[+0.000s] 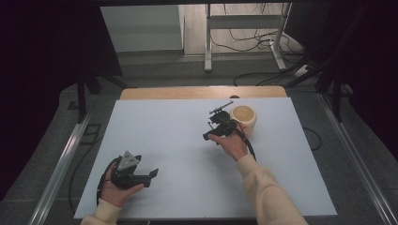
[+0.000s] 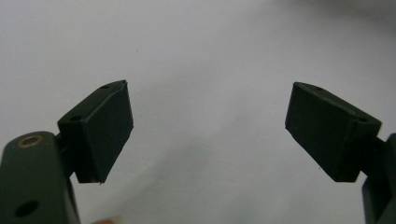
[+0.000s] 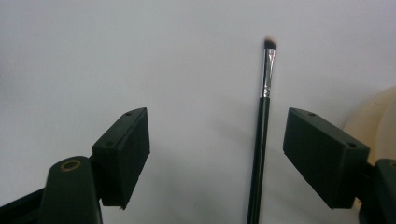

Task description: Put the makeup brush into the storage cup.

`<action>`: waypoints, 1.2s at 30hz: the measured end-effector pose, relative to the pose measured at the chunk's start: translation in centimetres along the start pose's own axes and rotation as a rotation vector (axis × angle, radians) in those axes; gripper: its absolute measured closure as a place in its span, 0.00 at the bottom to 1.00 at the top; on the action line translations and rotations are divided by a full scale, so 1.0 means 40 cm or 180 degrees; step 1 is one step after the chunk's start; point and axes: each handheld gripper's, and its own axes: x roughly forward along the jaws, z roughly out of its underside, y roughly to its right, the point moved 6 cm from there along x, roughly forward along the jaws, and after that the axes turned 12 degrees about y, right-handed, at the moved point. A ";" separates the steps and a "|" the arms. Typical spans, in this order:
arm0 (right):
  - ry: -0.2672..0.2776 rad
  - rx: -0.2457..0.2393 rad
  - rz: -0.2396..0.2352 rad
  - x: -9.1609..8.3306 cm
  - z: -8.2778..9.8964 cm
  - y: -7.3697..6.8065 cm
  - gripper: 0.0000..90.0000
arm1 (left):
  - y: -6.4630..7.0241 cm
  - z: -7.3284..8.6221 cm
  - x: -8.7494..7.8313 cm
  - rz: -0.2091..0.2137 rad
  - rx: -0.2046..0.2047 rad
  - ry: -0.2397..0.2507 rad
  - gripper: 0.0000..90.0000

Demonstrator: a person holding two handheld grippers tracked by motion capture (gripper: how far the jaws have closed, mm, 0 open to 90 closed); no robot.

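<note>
Right tongs (image 3: 215,154) wide open, nothing gripped. Makeup brush (image 3: 261,135) lies flat on white desk (image 1: 178,140) between jaws, nearer right-hand jaw, untouched by either; bristle tip points 12 o'clock in right gripper view. Cream cup (image 1: 244,119) just beside right tongs at 3 o'clock. Left tongs (image 1: 152,174) at desk's 7 o'clock, wide open, empty.

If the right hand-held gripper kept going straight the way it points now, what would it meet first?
Probably the makeup brush, lying lengthwise between the open jaws of the right hand-held gripper on the white table; the cream container sits off to one side.
</note>
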 end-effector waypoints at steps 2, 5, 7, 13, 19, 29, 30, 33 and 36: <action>-0.0023 0.0005 0.0017 0.007 0.000 0.003 0.26 | 0.000 0.000 0.000 0.0000 0.0001 0.0003 0.17; -0.0051 0.0019 0.0036 0.018 -0.001 0.009 0.26 | -0.001 0.000 -0.001 -0.0005 -0.0004 0.0007 0.17; -0.0071 0.0014 0.0045 0.023 -0.001 0.012 0.26 | -0.002 0.000 -0.001 -0.0007 -0.0008 0.0010 0.17; -0.0122 -0.0032 0.0100 0.041 -0.001 0.016 0.28 | -0.002 -0.001 -0.002 -0.0007 -0.0007 0.0010 0.17; -0.0172 -0.0080 0.0121 0.064 0.003 0.012 0.29 | -0.002 -0.001 -0.001 -0.0001 0.0000 0.0010 0.17; -0.0256 -0.0075 0.0226 0.102 -0.002 0.023 0.36 | -0.003 -0.001 -0.002 -0.0001 0.0001 0.0015 0.17; -0.0268 -0.0051 0.0224 0.105 -0.002 0.024 0.37 | -0.003 -0.001 -0.002 -0.0001 0.0000 0.0014 0.17; -0.0312 -0.0017 0.0252 0.112 0.001 0.031 0.40 | -0.003 -0.001 -0.002 -0.0002 -0.0001 0.0015 0.17; -0.0349 0.0046 0.0233 0.118 0.005 0.037 0.44 | -0.004 -0.001 -0.002 -0.0001 -0.0001 0.0012 0.17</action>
